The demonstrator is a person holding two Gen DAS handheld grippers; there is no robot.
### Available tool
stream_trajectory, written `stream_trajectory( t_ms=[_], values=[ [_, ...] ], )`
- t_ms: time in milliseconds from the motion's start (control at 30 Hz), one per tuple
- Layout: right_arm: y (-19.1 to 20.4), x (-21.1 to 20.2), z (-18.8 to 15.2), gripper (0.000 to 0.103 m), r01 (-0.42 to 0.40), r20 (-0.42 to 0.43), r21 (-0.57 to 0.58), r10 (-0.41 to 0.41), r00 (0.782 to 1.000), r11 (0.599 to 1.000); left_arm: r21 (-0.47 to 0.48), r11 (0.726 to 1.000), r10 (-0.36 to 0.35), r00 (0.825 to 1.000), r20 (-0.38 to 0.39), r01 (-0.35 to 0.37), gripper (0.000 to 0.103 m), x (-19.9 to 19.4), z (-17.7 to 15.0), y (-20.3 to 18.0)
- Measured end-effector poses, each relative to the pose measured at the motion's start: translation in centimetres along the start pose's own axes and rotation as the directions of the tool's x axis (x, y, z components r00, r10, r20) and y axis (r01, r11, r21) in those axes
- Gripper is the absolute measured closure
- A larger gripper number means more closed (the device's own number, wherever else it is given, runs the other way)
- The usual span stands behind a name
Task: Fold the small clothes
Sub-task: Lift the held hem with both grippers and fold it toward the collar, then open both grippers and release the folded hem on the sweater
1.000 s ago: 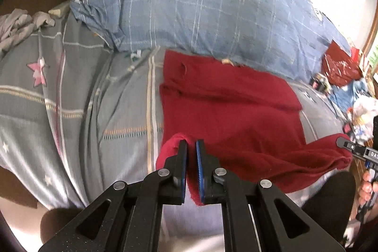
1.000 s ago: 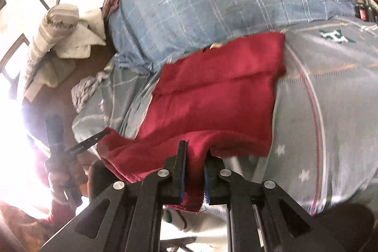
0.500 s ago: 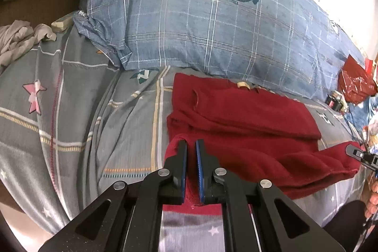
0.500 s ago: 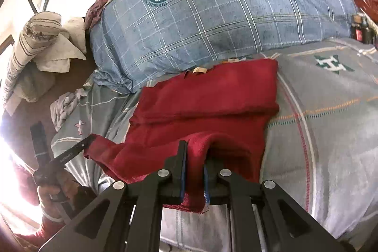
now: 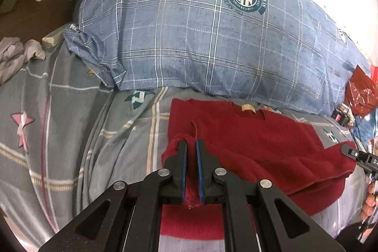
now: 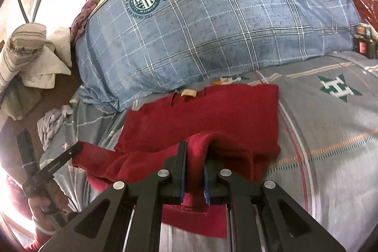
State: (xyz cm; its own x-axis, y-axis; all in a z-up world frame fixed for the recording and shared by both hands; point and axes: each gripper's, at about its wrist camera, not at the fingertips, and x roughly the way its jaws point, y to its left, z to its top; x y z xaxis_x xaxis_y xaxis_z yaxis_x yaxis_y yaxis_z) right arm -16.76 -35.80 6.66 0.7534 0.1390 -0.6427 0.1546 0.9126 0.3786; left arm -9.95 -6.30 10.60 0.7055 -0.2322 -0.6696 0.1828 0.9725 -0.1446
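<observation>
Two grippers, both angled down toward the bed. Left gripper (image 5: 191,145) clamped on the near left corner of the red garment (image 5: 248,145), a thin fold of cloth pinched between blue-lined fingers (image 5: 183,157). Right gripper (image 6: 195,150) likewise closed on the near right corner, a thicker bunch of red fabric humped up between its jaws. At the left edge of the right wrist view, a hand (image 6: 45,207) around the handle of the other tool; at the right edge of the left wrist view, only fingertips on a black handle.

Red garment spread on the grey patterned bedsheet (image 5: 70,134), just in front of the blue plaid pillow (image 5: 189,39). Far part flat, neckline with a tan label (image 5: 247,108) toward the pillow. Near hem lifted and stretched between both grippers, doubled over the flat part, sagging a little in the middle. Soft, slightly fuzzy weave, deep red throughout.
</observation>
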Motion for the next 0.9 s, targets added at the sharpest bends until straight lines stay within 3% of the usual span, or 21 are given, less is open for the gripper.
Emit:
stream_trajectory(
  t_ms=[533, 633, 667, 733, 800, 867, 900],
  values=[
    [-3.3, 8.2, 5.9, 0.092, 0.042, -0.067, 0.061, -0.038, 0.997, 0.997, -0.017, 0.998, 0.055, 0.992, -0.114, -0.057, 0.096, 14.2, 5.3, -0.2],
    [-4.5, 10.2, 6.5, 0.088, 0.032, -0.104, 0.113, -0.021, 0.994, 0.993, -0.039, 0.998, 0.043, 0.988, -0.150, -0.050, 0.089, 16.6, 5.8, 0.7],
    [-5.1, 10.9, 6.8, 0.087, 0.026, -0.123, 0.146, -0.008, 0.992, 0.989, -0.037, 0.997, 0.054, 0.987, -0.151, -0.061, 0.072, 16.8, 6.0, 0.9],
    [-6.0, 11.2, 7.4, 0.085, 0.001, -0.134, 0.192, 0.025, 0.991, 0.981, -0.043, 0.996, 0.067, 0.990, -0.122, -0.072, 0.049, 16.7, 6.4, 1.4],
    [-6.5, 10.4, 7.8, 0.083, -0.026, -0.106, 0.210, 0.049, 0.993, 0.977, -0.067, 0.997, 0.042, 0.995, -0.094, -0.049, 0.044, 16.0, 6.8, 2.1],
    [-6.5, 8.9, 8.1, 0.072, -0.045, -0.052, 0.199, 0.057, 0.997, 0.979, -0.074, 0.996, 0.050, 0.995, -0.082, -0.056, 0.041, 15.2, 6.9, 2.6],
    [-6.3, 7.9, 8.1, 0.054, -0.019, -0.017, 0.181, 0.022, 1.000, 0.983, -0.077, 0.995, 0.052, 0.996, -0.078, -0.058, 0.041, 14.8, 6.8, 2.8]
  ],
)
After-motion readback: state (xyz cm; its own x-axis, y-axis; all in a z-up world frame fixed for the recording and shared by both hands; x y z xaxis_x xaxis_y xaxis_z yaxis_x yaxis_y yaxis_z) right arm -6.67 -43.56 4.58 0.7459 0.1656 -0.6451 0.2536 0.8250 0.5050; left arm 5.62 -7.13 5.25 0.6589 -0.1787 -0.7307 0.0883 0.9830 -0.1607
